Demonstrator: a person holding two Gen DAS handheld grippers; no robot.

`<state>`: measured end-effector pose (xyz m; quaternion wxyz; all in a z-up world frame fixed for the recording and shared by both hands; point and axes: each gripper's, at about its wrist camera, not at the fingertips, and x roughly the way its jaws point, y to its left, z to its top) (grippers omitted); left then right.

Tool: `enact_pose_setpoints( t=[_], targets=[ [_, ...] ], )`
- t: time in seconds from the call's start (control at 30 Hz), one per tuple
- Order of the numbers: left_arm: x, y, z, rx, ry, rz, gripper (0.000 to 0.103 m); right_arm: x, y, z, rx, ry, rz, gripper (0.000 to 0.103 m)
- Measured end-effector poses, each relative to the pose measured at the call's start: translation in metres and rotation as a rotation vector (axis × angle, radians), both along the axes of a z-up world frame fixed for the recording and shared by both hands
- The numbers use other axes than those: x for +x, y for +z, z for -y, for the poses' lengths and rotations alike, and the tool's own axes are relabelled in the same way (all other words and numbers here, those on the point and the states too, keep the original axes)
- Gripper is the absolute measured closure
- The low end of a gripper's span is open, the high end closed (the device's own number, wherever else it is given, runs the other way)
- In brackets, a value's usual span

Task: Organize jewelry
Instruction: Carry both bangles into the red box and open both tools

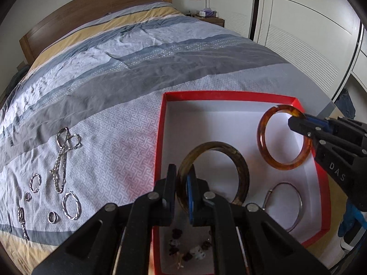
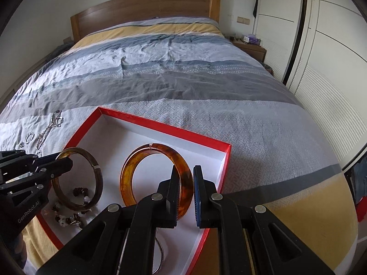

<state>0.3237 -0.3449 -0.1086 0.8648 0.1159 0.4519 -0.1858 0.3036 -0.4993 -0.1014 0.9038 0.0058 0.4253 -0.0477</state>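
Left wrist view: left gripper (image 1: 181, 197) clamped on dark mottled bangle (image 1: 231, 158), held upright over red box (image 1: 160, 137) with white floor. Thin metal bangle (image 1: 296, 197) and beads (image 1: 183, 247) lie inside. Silver chain (image 1: 62, 155) and rings (image 1: 71, 205) on woven bedspread (image 1: 114, 114).

Right wrist view: right gripper (image 2: 184, 194) pinches glossy amber bangle (image 2: 137, 160), also upright over the box (image 2: 165, 126).

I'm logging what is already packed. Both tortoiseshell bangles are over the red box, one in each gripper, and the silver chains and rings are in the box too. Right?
Not quite. The silver chains and rings lie on the bedspread, left of the red box, as the left wrist view shows. The rest holds: the left gripper has the dark bangle, the right gripper the amber bangle.
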Motion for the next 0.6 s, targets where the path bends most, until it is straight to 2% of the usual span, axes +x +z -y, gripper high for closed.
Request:
enact_pose_setpoints(
  t=[0.13, 0.37, 0.43, 0.53, 0.6],
  targets=[
    [0.007, -0.013, -0.001, -0.011, 0.017, -0.034, 0.095, 0.015, -0.011, -0.001, -0.026, 0.022, -0.039, 0.092],
    [0.006, -0.021, 0.002, -0.004, 0.022, -0.026, 0.093, 0.024, -0.027, -0.006, -0.069, 0.042, -0.094, 0.092],
    [0.006, -0.024, 0.003, -0.015, 0.011, -0.049, 0.092, 0.024, -0.029, -0.01, -0.088, 0.056, -0.105, 0.092],
    [0.004, -0.025, 0.004, 0.003, -0.013, -0.03, 0.092, 0.025, -0.033, -0.013, -0.119, 0.069, -0.124, 0.092],
    [0.004, -0.024, 0.002, -0.016, -0.015, -0.04, 0.092, 0.024, -0.033, -0.013, -0.118, 0.069, -0.129, 0.091]
  ],
)
